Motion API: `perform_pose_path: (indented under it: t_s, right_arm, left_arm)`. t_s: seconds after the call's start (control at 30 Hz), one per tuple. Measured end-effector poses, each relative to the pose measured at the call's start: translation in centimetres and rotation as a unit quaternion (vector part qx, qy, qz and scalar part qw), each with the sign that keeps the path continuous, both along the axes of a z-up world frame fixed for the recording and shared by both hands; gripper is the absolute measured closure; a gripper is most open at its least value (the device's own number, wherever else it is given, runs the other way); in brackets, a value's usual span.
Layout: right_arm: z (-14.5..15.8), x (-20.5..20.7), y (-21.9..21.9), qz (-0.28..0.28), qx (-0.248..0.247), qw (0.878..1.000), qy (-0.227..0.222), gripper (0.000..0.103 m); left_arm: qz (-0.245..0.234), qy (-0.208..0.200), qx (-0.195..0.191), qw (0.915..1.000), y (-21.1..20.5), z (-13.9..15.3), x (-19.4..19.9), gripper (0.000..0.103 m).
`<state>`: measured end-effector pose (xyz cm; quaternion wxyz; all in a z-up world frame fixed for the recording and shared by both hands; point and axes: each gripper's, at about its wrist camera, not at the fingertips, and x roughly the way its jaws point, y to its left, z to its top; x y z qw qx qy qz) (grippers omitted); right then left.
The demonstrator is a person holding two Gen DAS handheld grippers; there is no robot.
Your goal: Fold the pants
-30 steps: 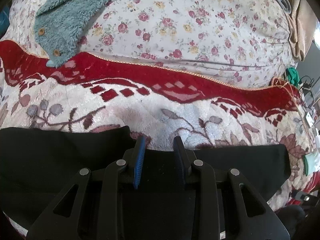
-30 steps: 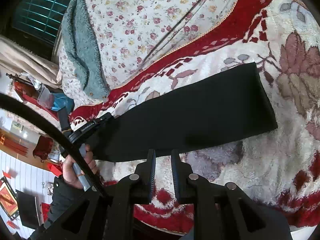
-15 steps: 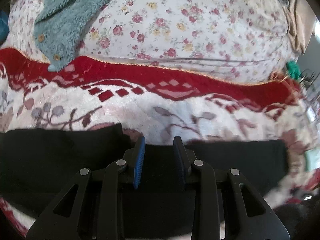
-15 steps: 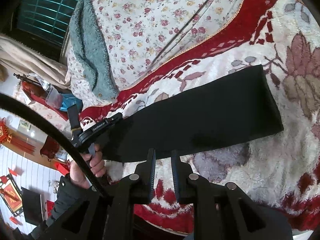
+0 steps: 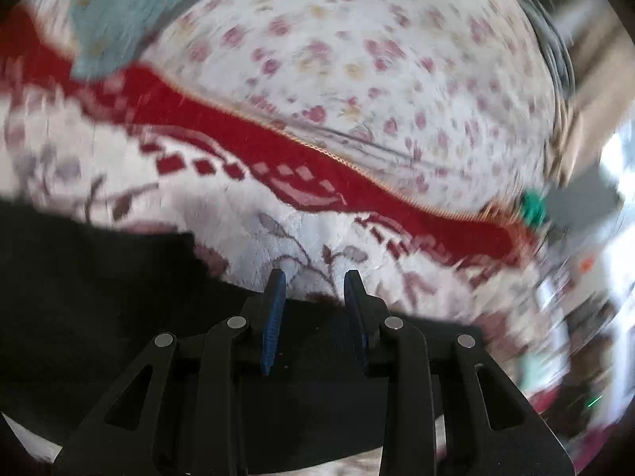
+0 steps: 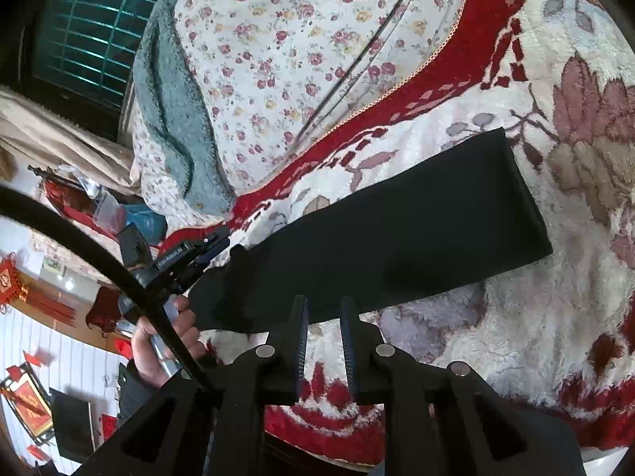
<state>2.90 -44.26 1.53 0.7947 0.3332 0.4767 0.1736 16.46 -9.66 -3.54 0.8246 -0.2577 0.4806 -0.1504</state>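
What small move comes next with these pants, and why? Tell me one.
Probably ease the right gripper forward and down onto the near edge of the black pants. Its jaws are slightly apart and empty, just short of that edge, while the left gripper is at the bunched end. The pants lie as one long strip, not yet halved.

my left gripper [image 5: 313, 289] points downward, its blue-padded fingers [image 5: 273, 317] parted with a clear gap and nothing between them. seen from my right side, my left hand [image 6: 158, 341] is wrapped around its handle, in a dark sleeve. my right gripper [image 6: 322, 317] also tilts down, fingers close together but not touching, nothing pinched
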Motion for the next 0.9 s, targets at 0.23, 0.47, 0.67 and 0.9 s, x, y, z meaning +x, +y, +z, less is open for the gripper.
perform_pose_path:
  t_s: [0.23, 0.47, 0.67, 0.9]
  right_arm:
    - [0.0, 0.1, 0.4, 0.008, -0.017, 1.0, 0.003, 0.087]
    - [0.0, 0.0, 0.0, 0.006, -0.002, 1.0, -0.005, 0.087]
    - [0.0, 0.0, -0.1, 0.005, -0.005, 1.0, -0.006, 0.087]
    - [0.0, -0.2, -0.1, 0.005, -0.006, 1.0, -0.005, 0.087]
  left_arm:
    - [0.003, -0.061, 0.052, 0.9968, -1.4, 2.0, -1.4, 0.075]
    - [-0.008, -0.155, 0.107, 0.9821, -2.9, 3.4, -2.4, 0.075]
    - [-0.034, -0.103, 0.083, 0.9906, -2.6, 2.3, -1.6, 0.075]
    - [-0.046, -0.108, 0.13, 0.9846, -4.1, 2.4, -2.1, 0.075]
